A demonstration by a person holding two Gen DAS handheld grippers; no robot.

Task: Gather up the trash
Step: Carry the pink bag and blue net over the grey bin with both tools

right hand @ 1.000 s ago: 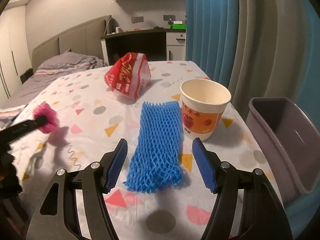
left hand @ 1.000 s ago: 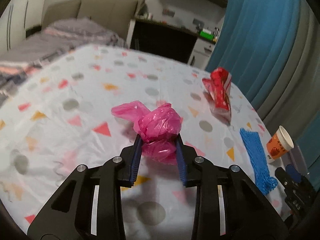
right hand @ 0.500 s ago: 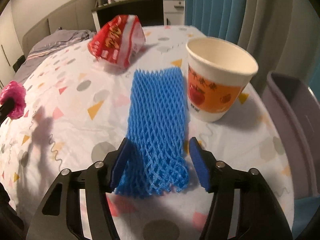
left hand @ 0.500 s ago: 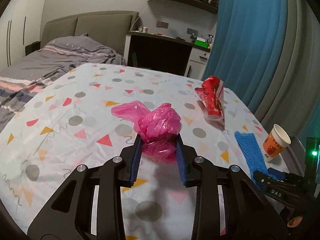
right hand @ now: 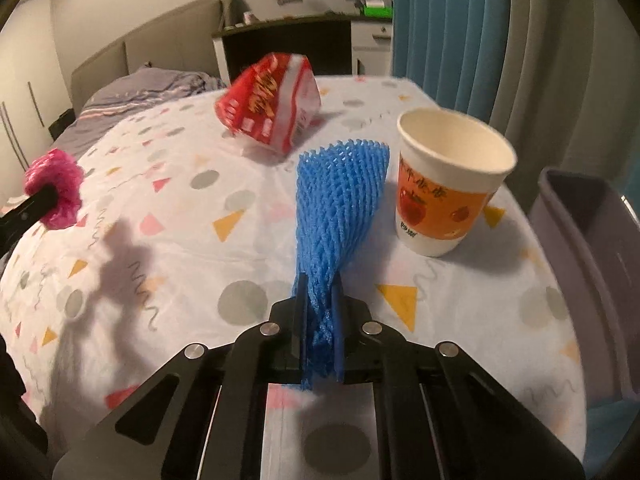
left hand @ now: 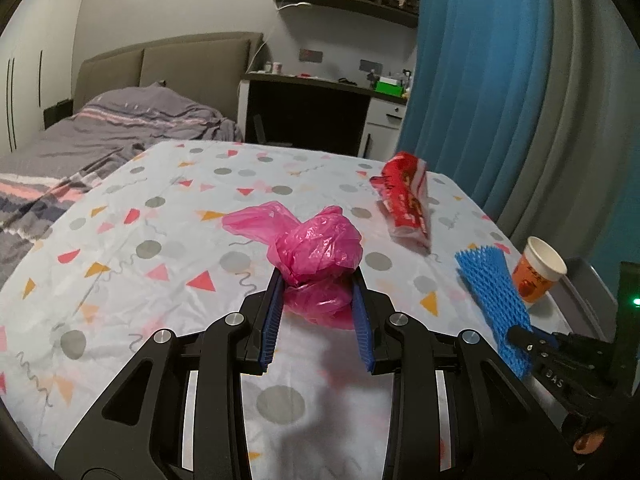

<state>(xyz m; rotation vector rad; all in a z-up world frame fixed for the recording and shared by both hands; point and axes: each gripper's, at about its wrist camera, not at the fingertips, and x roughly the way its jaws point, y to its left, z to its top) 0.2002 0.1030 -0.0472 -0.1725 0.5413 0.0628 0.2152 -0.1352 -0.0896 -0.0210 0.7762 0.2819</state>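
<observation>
My left gripper (left hand: 316,280) is shut on a crumpled pink plastic bag (left hand: 316,252) and holds it above the patterned table; the bag also shows at the left of the right wrist view (right hand: 54,188). My right gripper (right hand: 320,286) is shut on the near end of a blue foam net sleeve (right hand: 340,196), lifted off the table; the sleeve also shows in the left wrist view (left hand: 490,284). A red snack wrapper (right hand: 268,108) lies farther back on the table. An orange and white paper cup (right hand: 448,184) stands upright just right of the net.
A grey trash bin (right hand: 592,240) stands off the table's right edge. Blue and grey curtains hang behind it. A bed (left hand: 100,132) lies far left, a dark desk (left hand: 312,108) at the back. The tablecloth (right hand: 180,208) has coloured triangles and dots.
My right gripper closed on the blue net sleeve and lifted its near end off the table. My left gripper kept hold of the pink bag and rose slightly.
</observation>
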